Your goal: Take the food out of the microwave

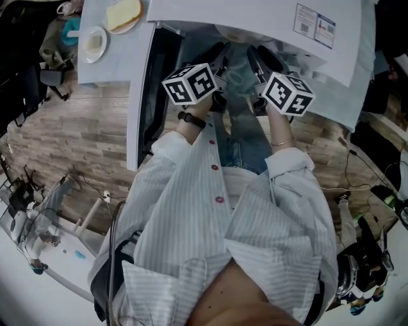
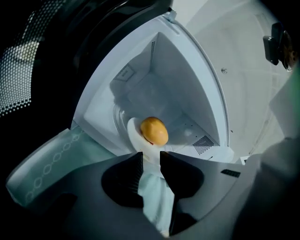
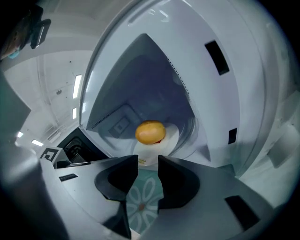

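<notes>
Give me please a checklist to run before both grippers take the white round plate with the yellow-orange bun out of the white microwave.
1. White microwave door open: ok.
2. White round plate with yellow-orange bun inside the cavity, facing both grippers: ok.
3. Left gripper jaws apart, empty: ok.
4. Right gripper jaws apart, empty: ok.
5. Grip on the plate rim: not ok, not yet taken.

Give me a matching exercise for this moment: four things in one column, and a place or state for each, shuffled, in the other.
1. bun
2. microwave door
3. left gripper
4. yellowish slice

a. on a plate on the counter
b. jaws apart, gripping nothing
c. on the white plate inside the microwave
d. swung open

Pairs: 1-c, 2-d, 3-b, 4-a
</notes>
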Demonstrator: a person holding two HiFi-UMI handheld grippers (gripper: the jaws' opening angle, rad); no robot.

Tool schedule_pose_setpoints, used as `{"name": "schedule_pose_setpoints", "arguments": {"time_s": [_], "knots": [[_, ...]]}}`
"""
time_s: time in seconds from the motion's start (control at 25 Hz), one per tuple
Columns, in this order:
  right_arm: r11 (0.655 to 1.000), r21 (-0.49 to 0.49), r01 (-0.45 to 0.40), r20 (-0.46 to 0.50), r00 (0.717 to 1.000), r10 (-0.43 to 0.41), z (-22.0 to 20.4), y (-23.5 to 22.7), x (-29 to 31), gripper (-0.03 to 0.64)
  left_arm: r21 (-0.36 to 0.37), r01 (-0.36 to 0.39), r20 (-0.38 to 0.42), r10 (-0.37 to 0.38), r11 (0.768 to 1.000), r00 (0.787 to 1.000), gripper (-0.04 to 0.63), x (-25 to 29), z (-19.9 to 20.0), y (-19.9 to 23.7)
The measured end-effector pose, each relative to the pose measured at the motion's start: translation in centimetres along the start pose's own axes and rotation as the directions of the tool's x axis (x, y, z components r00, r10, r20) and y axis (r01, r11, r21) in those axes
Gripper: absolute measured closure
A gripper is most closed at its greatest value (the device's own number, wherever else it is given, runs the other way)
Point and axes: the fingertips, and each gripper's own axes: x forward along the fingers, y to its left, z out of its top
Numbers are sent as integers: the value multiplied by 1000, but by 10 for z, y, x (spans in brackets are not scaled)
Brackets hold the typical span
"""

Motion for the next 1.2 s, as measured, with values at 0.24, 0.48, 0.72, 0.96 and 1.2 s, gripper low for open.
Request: {"name": "schedule_pose_setpoints", "arguments": {"time_s": [0.24,0.48,0.72,0.96,1.2], "knots": [[997,79,-1,-17,1000,2,-11,-7,14,482,-142,16,10,-15,990,1000,488,11,-4,7],[988,155,4,-19,1000,-1,-16,-16,22,482,-216,4,15,-1,976,1000,483,21,-3,17],[977,213,-3,-31,999,9,-18,-19,28,472,-278,7,14,-3,960,1000,462,27,0,22],[967,255,5,-42,999,5,-18,-24,33,471,-300,-7,3,9,954,1000,449,32,3,27],[956,292,4,-67,998,16,-15,-22,39,471,-312,-23,-8,21,950,1000,447,35,4,28]]}}
